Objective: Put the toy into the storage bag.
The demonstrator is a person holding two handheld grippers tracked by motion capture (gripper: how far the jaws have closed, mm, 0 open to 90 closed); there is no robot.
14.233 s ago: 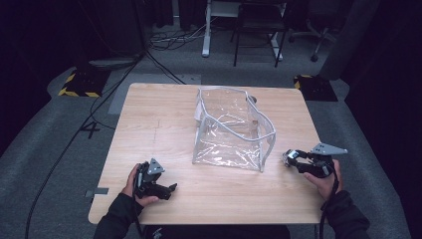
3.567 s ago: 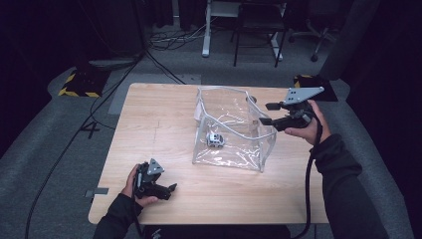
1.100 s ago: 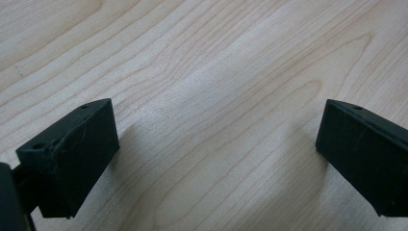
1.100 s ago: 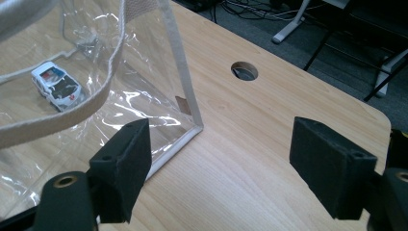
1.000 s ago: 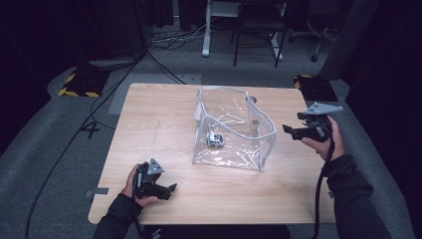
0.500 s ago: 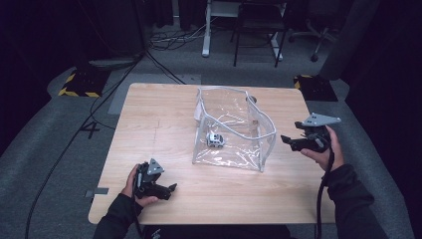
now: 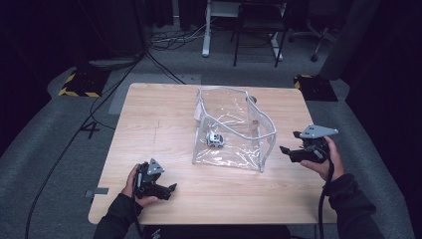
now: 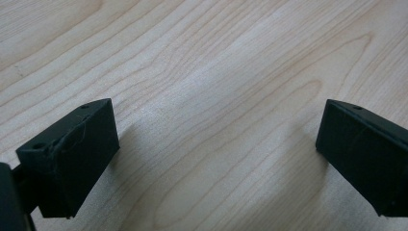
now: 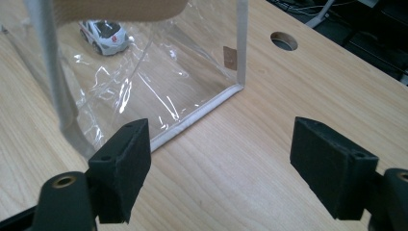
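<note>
Black fingers (image 9: 122,168) of the right gripper (image 9: 226,175) stand wide apart with nothing between them, over bare wood just to the right of the clear plastic bag (image 9: 144,86). Seen along these fingers, the bag's white-edged near corner sits just ahead of the left one, and a round hole (image 9: 284,41) in the surface (image 9: 288,86) lies farther off. From above, the right gripper (image 7: 298,152) is held in the right hand (image 7: 326,159) near the right edge of the surface (image 7: 149,124), close beside the bag (image 7: 231,129) but apart from it, with its grey plate on top.

The left gripper (image 8: 216,159) also has its fingers (image 8: 72,154) spread wide and empty, resting low over plain wood grain (image 8: 202,72). From above, it (image 7: 164,189) lies in the left hand (image 7: 134,181) at the near left of the surface, well apart from the bag.

The bag stands open and upright in the middle of the surface, slightly toward the far side. Inside it, on its floor near the left wall, sits a small white toy car (image 7: 215,140); the right gripper view shows the car (image 9: 103,33) through the clear plastic, with a red mark on its roof.

Beyond the surface lie grey carpet (image 7: 59,129), trailing cables (image 7: 164,42), and the legs of a desk and chair (image 7: 259,25) at the far side.
</note>
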